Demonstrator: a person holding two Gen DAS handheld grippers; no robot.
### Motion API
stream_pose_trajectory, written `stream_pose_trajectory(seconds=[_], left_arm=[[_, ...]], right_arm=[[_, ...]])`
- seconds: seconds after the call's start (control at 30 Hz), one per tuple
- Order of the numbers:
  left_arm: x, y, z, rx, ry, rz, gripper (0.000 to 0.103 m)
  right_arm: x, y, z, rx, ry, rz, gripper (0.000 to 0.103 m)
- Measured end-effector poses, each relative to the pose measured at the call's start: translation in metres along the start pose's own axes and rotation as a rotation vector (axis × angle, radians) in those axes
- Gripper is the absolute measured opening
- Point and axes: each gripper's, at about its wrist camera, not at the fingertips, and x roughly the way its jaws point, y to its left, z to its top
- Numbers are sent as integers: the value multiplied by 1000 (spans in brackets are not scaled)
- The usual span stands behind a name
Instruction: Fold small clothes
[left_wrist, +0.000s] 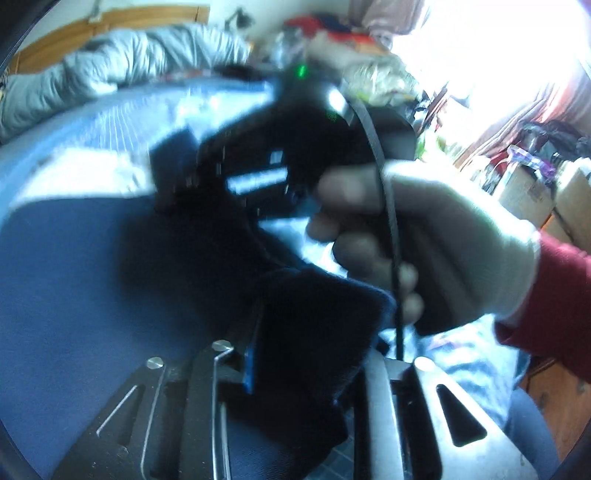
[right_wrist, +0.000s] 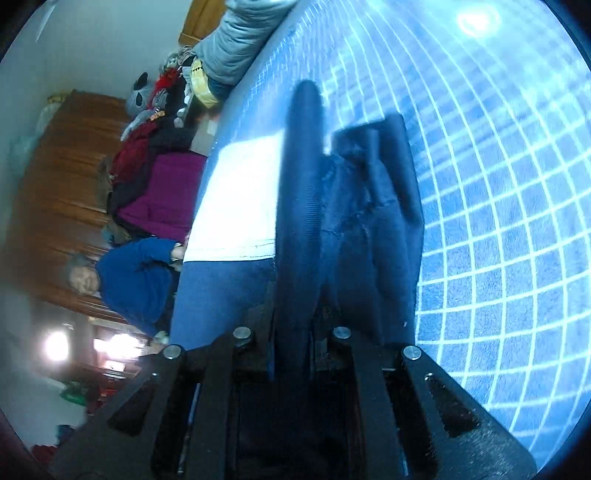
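The left gripper (left_wrist: 306, 373) pinches a dark navy garment (left_wrist: 317, 332) whose fabric rises from between its fingers, blurred by motion. Beyond it a gloved hand (left_wrist: 424, 243) with a red sleeve (left_wrist: 554, 302) grips the handle of the right gripper (right_wrist: 295, 332), tilted over the bed (right_wrist: 498, 221). In the right wrist view that gripper is pressed together on the garment (right_wrist: 369, 229), whose long axis runs away from the camera over the blue checked bedcover; its near end is hidden by the fingers.
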Motion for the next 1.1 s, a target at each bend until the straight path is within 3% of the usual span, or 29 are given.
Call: stream_pose_trajectory(seconds=[0.1,0.13,0.17,0.27,0.4,0.53,0.63,0.77,0.8,0.83,0.87,0.9,1.03,1.1], left_arm=[[-6,-10,4,3,12,-1,33],[-15,-15,2,4,14,-7,34],[-27,-21,-3,20,8,-20,37],[-71,-29,-26,32,-18,-15,43],[-136,-30,-67,-1,-71,24,44],[-174,-16,-104,-114,-79,159,44],[-180,19,-124,-202,-67,256,44],[-165,29,-115,-180,-65,324,43],[-159,31,-111,-167,-55,332,40],[-151,34,-108,-158,-46,328,39],[-143,37,-104,-147,-32,332,36],[-136,42,-102,-139,-17,345,36],[-126,30,-81,-59,-26,404,30],[-138,24,-79,-25,-77,424,28]], right_arm=[[-4,-2,-3,51,22,25,17],[-10,3,-6,45,26,7,25],[-19,8,-12,27,30,3,42],[-44,21,-36,-24,29,2,66],[-70,34,-70,-50,49,-6,73],[-78,49,-97,-106,66,-42,75],[-67,54,-110,-150,97,-117,76],[-48,53,-119,-153,108,-158,75],[-45,53,-121,-154,103,-159,73],[-43,52,-122,-158,94,-163,56],[-42,51,-124,-165,87,-180,21],[-43,50,-126,-177,82,-204,2],[-63,46,-122,-201,3,-256,0],[-78,24,-123,-145,-31,-222,0]])
